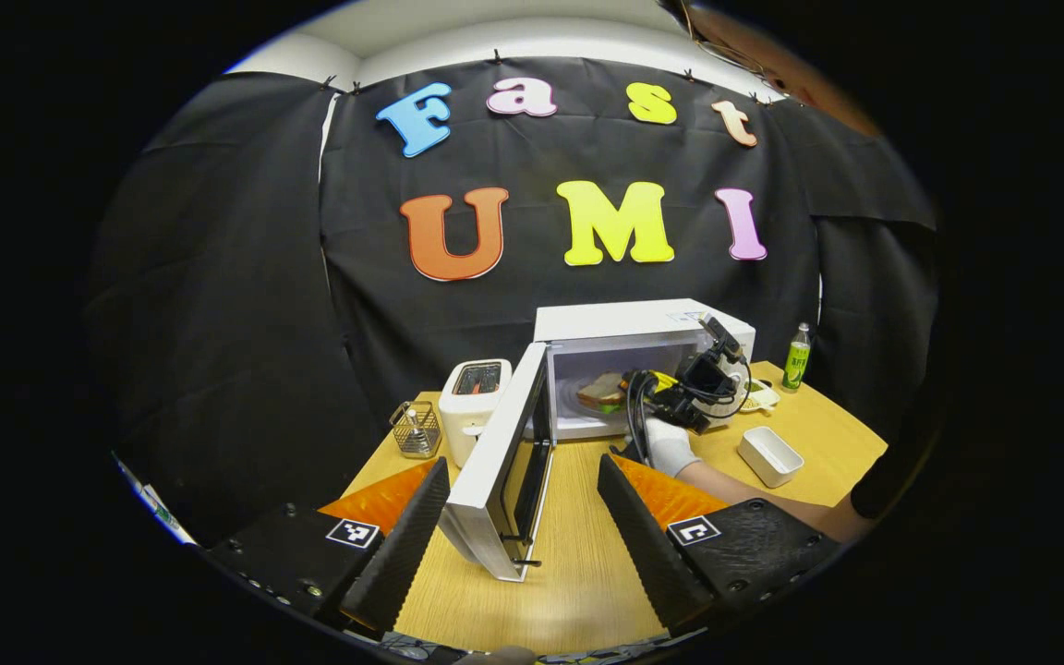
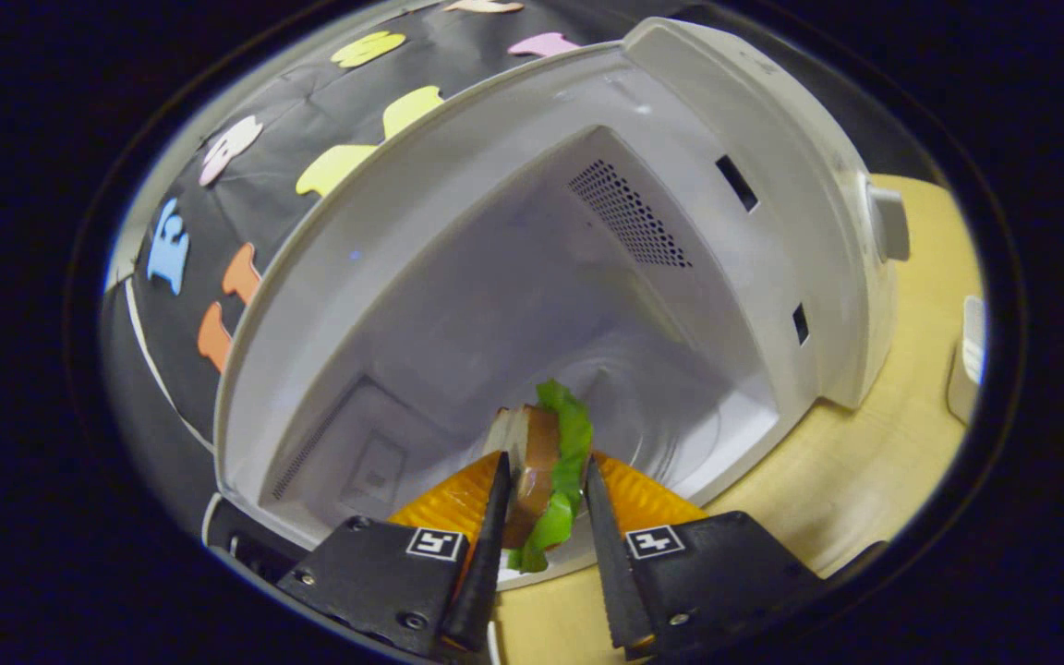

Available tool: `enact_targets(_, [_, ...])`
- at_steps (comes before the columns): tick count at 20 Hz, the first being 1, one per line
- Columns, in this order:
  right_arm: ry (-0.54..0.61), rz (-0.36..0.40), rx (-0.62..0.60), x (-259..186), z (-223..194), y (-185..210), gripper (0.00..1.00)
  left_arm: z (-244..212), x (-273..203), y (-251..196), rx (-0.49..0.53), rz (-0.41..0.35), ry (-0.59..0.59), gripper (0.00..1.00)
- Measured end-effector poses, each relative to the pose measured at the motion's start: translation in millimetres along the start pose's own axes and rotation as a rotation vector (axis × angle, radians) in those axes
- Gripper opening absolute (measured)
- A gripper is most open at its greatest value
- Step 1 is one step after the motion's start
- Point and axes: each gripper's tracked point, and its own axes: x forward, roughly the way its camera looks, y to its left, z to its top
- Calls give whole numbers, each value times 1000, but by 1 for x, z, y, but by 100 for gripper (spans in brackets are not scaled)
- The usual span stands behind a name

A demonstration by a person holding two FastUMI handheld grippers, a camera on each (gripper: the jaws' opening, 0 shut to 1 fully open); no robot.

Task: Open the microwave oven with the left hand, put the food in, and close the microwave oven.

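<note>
The white microwave (image 1: 624,319) stands at the back of the wooden table with its door (image 1: 495,462) swung wide to the left. In the left gripper view, my right gripper (image 1: 680,392), held by a gloved hand (image 1: 668,445), reaches into the cavity with a sandwich (image 1: 601,392). In the right gripper view, my right gripper (image 2: 546,465) is shut on the sandwich (image 2: 550,453), bread and green lettuce, just inside the cavity (image 2: 495,277) above its floor. My left gripper (image 1: 524,465) hangs open in front of the microwave. The door's free edge lies between its fingers, which do not touch it.
A white toaster (image 1: 474,392) and a wire basket (image 1: 416,429) stand left of the door. To the right of the microwave are a white rectangular dish (image 1: 769,454), a small plate (image 1: 761,397) and a green bottle (image 1: 797,356). A person's forearm crosses the table's right front.
</note>
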Motion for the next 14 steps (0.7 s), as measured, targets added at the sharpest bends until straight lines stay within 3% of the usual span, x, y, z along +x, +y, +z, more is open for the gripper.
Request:
enact_targets(1, [-21, -23, -72, 1, 5, -6, 58, 1, 0, 1, -9, 4, -3, 97])
enact_targets(2, [-37, -52, -154, -2, 9, -13, 55, 1, 2, 2, -18, 4, -5, 98])
enact_targets(3, [-60, -47, -213, -3, 14, -10, 70, 2, 3, 3, -20, 8, -10, 98])
enact_targets(4, [-77, -26, -252, -8, 20, -3, 75, 1, 4, 5, -21, 13, -9, 97])
enact_targets(5, [-85, -7, -288, -14, 21, 2, 89, 1, 4, 6, -21, 16, -12, 97])
enact_targets(6, [-97, 4, -327, -20, 24, 6, 84, 0, 4, 7, -22, 20, -12, 97])
enact_targets(7, [-101, 16, -354, -26, 27, 9, 92, 1, 3, 8, -20, 24, -16, 98])
enact_targets(14, [-71, 111, -433, -88, 55, 34, 93, 13, 3, 20, -22, 51, -43, 97])
